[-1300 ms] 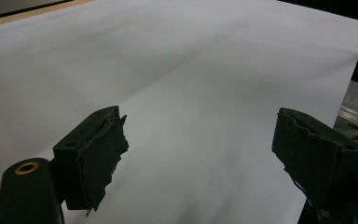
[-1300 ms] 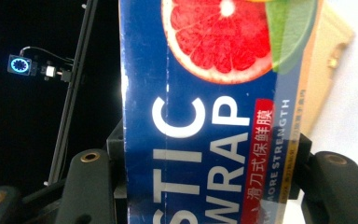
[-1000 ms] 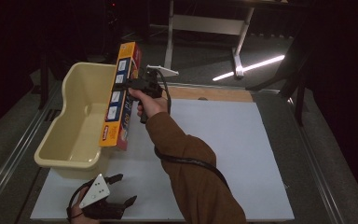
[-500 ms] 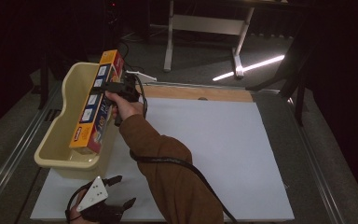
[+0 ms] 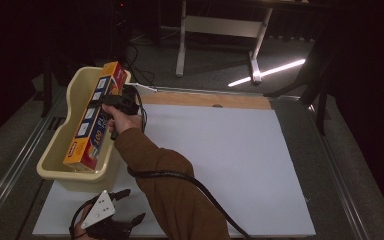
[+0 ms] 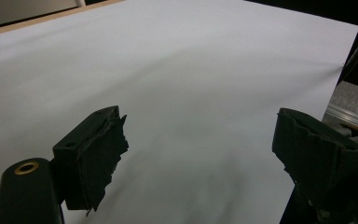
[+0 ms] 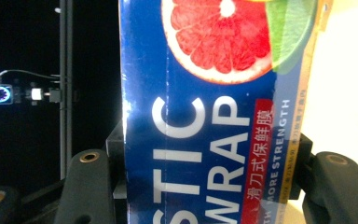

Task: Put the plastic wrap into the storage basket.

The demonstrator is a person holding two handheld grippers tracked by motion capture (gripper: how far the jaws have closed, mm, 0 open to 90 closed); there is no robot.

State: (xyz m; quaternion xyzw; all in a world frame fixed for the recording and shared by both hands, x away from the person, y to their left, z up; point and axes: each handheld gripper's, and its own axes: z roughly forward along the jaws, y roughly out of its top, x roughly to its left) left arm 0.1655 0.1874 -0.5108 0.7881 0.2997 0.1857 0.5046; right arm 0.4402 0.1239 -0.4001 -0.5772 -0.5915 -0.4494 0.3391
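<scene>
Your wrap box [image 5: 96,119] sits tilted in the tub [image 5: 60,145], near end low at approx 7 o'clock against the tub's front wall, far end raised toward 1 o'clock above the rim. It's long & narrow: orange top edge, blue face w/ small white panels. In the right gripper view the box [image 7: 214,116] shows a grapefruit slice, a lime wedge and white letters "STIC WRAP" w/ a red label strip alongside.

Your right tongs [image 5: 114,102] are clamped on the box about two-thirds up its length, from the 3 o'clock side; in the right gripper view the tongs [image 7: 209,191] have one jaw pressed on each long side of the carton. Your right hand [image 5: 122,120] wraps the handle, brown sleeve [image 5: 170,185] running back to 6 o'clock, black cable [image 5: 190,180] draped over the forearm.

The tub is cream plastic, at the worktop's 9–10 o'clock edge, partly on the white sheet [image 5: 230,160]. A wood strip [image 5: 205,100] runs along the sheet's far side at 12 o'clock.

Your left tongs [image 5: 125,207] sit low at 7 o'clock, just in front of the tub, grey plate [image 5: 99,210] on top, jaws apart w/ nothing between. In the left gripper view the tongs [image 6: 200,154] are spread wide over bare white sheet, pads [image 6: 98,154] ragged at the edges.

Beyond the worktop at 12 o'clock: grey floor, a white frame's legs [image 5: 220,30], a bright light streak [image 5: 270,72].
</scene>
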